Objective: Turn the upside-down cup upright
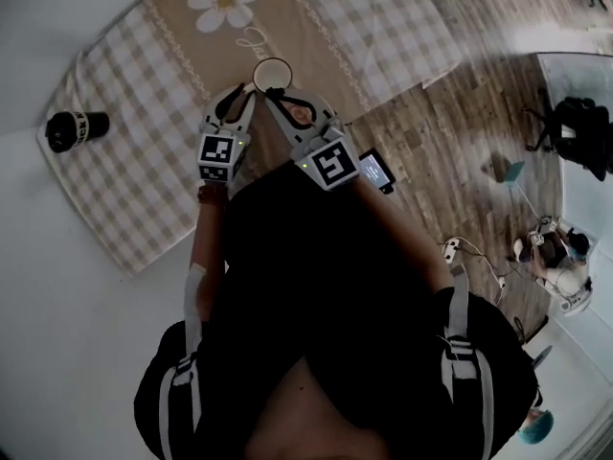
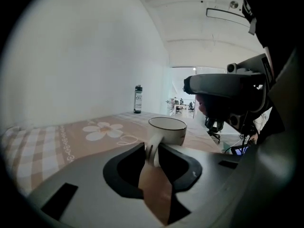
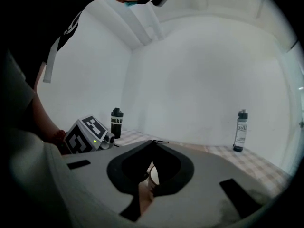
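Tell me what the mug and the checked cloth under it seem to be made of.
The mug is likely glazed ceramic, perhaps enamel: a glossy cream wall with a thin dark rim. The checked cloth looks like matte woven fabric: a beige-and-white check, a daisy motif and soft edges.

A white table [image 1: 38, 218] carries a beige checked cloth [image 1: 124, 190] printed with a daisy. On the cloth stand a cup [image 1: 273, 73], mouth up, a black tumbler [image 1: 72, 127] at one corner, and a slim bottle [image 2: 137, 99] near the far edge.
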The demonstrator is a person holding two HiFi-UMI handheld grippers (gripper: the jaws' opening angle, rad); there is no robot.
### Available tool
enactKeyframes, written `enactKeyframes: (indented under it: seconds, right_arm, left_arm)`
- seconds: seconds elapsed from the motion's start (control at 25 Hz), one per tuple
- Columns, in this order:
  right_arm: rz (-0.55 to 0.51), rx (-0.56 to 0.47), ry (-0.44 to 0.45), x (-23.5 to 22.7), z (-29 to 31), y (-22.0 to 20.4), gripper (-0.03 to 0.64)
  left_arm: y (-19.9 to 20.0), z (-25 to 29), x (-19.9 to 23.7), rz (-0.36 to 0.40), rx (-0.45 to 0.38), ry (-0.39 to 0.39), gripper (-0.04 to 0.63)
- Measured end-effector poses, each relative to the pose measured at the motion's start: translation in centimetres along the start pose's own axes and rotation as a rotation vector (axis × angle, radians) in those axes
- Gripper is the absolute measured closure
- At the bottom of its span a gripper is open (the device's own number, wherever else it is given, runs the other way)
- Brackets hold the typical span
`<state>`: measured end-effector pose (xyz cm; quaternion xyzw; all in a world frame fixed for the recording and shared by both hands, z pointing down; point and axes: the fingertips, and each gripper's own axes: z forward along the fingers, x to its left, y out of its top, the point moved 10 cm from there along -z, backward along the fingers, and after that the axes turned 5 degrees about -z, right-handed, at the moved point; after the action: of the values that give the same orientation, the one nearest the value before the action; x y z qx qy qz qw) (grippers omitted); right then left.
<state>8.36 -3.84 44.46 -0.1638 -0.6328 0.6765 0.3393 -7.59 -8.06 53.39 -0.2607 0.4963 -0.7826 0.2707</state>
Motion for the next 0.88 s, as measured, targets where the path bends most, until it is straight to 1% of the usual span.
enactKeyframes:
  seconds: [0.08, 0.2, 0.28, 0.36, 0.48, 0.6, 0.68, 0.72, 0.88]
  right_arm:
    - [0.016, 0.004, -0.023, -0.1, -0.2, -0.3, 0.612]
    - [0.031, 0.021, -0.058, -0.3, -0.3, -0.7, 0.612]
    - [0.032, 0.032, -0.099, -0.4, -0.7, -1.0, 0.612]
    - [0.037, 0.046, -0.150, -0.6, -1.1, -1.6, 0.612]
    - [0.051, 0.067, -0.206, -1.0, -1.4, -2.5, 0.610]
    - [0.058, 0.087, -0.218, -1.4, -1.5, -3.3, 0.578]
    - [0.074, 0.109, -0.190, -1.7, -1.3, -3.9, 0.532]
    - [0.085, 0.123, -0.161, -1.9, -1.0, -4.3, 0.501]
    - [0.168, 0.219, -0.009, -2.1, 0.4, -6.3, 0.261]
  left_arm:
    - [0.1, 0.2, 0.0, -0.004, 0.001, 0.003, 0.489]
    - [0.1, 0.1, 0.4, -0.006, 0.009, 0.028, 0.486]
    - [-0.1, 0.4, 0.5, -0.014, 0.017, 0.045, 0.483]
    - [-0.3, 0.9, 0.6, -0.017, 0.030, 0.064, 0.509]
    - [-0.4, 1.2, 1.0, -0.031, 0.016, 0.074, 0.518]
    - [-0.4, 1.4, 1.3, -0.058, -0.007, 0.073, 0.523]
    - [-0.3, 1.6, 1.6, -0.084, -0.016, 0.072, 0.525]
    - [-0.2, 1.7, 1.9, -0.099, -0.017, 0.071, 0.525]
    - [0.3, 1.9, 2.7, -0.152, -0.041, 0.062, 0.529]
